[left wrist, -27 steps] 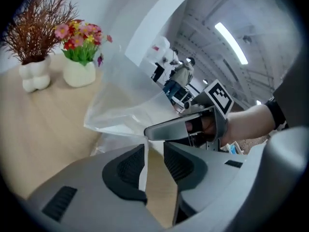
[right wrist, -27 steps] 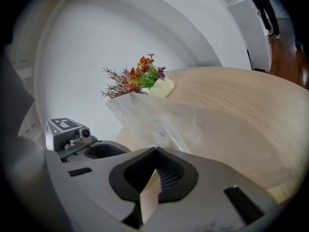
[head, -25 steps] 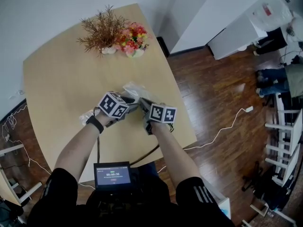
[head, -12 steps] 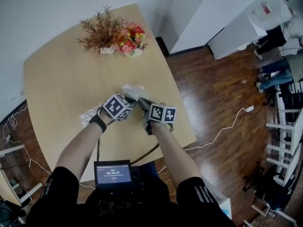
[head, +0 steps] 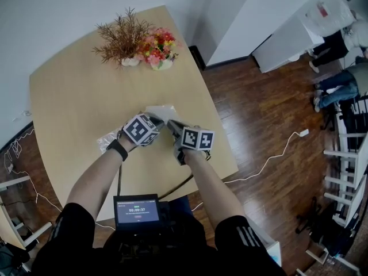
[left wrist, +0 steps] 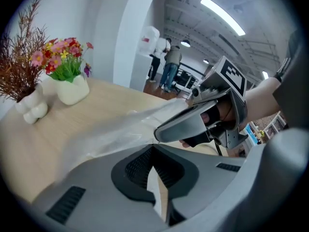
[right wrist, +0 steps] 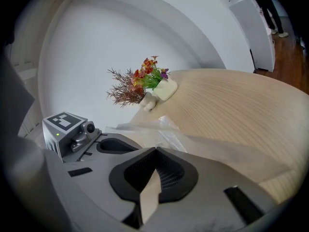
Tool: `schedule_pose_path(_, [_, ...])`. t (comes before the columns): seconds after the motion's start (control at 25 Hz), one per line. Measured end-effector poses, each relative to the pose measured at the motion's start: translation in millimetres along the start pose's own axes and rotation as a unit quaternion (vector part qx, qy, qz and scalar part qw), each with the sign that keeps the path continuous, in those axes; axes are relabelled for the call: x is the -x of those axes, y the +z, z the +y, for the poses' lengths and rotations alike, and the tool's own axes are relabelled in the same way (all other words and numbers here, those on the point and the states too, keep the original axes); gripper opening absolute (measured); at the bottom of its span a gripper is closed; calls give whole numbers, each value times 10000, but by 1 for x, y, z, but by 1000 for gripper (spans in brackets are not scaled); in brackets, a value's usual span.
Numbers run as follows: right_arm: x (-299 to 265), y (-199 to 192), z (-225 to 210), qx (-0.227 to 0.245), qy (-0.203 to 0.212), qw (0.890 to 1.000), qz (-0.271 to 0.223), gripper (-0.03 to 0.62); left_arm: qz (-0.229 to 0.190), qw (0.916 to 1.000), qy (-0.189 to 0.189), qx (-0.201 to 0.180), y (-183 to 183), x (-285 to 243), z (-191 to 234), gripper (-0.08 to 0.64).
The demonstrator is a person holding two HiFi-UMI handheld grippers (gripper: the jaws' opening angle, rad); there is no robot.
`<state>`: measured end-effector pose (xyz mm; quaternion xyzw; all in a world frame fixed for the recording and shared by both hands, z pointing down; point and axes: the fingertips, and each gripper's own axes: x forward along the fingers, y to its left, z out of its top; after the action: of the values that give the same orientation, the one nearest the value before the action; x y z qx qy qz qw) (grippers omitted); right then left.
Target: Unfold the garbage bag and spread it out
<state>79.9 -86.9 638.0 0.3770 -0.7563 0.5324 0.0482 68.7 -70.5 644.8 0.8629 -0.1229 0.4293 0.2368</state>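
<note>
2 tools pinch the garbage bag.
Left tool and right tool are each clamped shut on its clear film, side by side over the bench, likely to pull the folds apart.

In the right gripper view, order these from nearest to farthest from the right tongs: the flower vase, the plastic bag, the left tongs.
1. The plastic bag: pinched in the right tongs themselves.
2. The left tongs: close by, on the left.
3. The flower vase: far across the table, by its back edge.
</note>
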Motion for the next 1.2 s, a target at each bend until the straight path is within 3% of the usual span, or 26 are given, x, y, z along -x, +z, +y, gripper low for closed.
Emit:
schedule_pose_path(0.44, [14,-7,-7,22,-78,9999,59,3,148,9992,378,-20,-9,23,28,2])
schedule_pose_path(0.6, [18,-14,-10,25,-95,9998,144,3,339,9970,691,-7,-11,35,43,2])
schedule_pose_path(0.84, [26,-22,-14,21,-120,9997,212,3,602,9931,962,-285,-8,46,59,1])
schedule_pose_path(1.04, [34,-29,-18,64,-163,9995,277,3,657,9937,857,-299,-11,40,62,1])
schedule_pose_path(1.2, [35,-33,-18,99,-129,9993,343,3,802,9901,1116,-279,-16,49,73,1])
